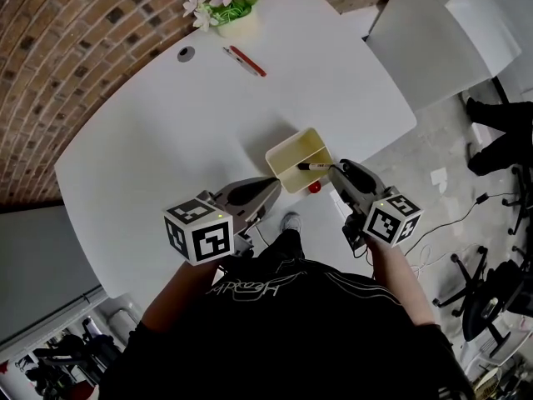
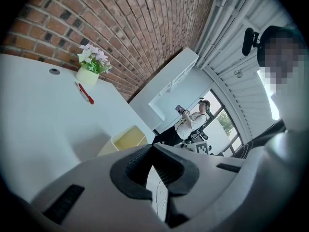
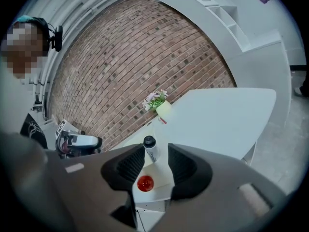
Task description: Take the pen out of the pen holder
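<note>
The left gripper (image 2: 153,146) has its jaws closed on nothing, near the pen holder (image 1: 291,177); it could steady that wall. The right gripper (image 3: 154,153) has its jaws apart around the pen (image 3: 149,144), which stands in the holder on the table (image 1: 166,140). Centre, pinch below the cap, and lift straight up.

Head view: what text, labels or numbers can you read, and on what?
On the black shirt: white print across the chest, upside down, too blurred to read.
On the left gripper's cube and the right gripper's cube: square black-and-white markers, no words or numbers.
On the pen in the pen holder: no print that I can make out.
Nothing else shows readable text.
</note>
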The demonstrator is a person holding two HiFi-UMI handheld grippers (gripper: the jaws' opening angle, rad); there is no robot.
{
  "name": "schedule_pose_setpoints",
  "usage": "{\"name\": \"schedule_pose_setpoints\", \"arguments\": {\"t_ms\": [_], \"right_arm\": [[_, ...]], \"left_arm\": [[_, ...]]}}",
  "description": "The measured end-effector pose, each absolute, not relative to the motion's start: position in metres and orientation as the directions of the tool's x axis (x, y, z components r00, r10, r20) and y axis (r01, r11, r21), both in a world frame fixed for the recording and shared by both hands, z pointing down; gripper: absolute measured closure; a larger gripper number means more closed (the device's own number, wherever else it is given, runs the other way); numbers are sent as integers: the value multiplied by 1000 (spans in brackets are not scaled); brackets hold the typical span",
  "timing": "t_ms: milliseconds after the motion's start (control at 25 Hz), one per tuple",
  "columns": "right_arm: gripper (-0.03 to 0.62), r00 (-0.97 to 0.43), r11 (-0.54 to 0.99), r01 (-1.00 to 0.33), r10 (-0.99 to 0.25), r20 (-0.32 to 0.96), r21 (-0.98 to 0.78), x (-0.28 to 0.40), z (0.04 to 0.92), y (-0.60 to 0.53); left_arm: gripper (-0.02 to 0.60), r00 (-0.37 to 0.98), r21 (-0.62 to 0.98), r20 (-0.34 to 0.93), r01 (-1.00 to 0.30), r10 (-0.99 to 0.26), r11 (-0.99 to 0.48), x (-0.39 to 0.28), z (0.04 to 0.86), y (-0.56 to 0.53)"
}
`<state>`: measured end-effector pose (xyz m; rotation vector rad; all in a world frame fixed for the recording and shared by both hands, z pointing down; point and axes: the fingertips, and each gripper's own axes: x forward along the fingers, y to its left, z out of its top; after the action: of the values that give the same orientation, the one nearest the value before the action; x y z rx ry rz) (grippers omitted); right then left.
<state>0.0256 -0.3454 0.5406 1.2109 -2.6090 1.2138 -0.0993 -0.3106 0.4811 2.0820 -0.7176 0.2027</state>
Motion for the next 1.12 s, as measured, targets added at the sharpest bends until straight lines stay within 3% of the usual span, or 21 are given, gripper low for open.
{"name": "schedule_pose_setpoints", "arguments": {"t_ms": [360,640,1120], "right_arm": [[464,-703,411,-655,-641,310,-634,19,543,-346],[513,-686,413,-676,-654,319,-610,22,542,-345],[523,-681,388,-651,-678,276,-652,28,536,-348]], "left_arm": [[578,814,711,404,-566,-416,-416,-102,486,-315],[578,815,714,409,-566,-410,-413,-101,489,-311],[578,797,708,417,-586,-438,-393,-104,491,-299]]}}
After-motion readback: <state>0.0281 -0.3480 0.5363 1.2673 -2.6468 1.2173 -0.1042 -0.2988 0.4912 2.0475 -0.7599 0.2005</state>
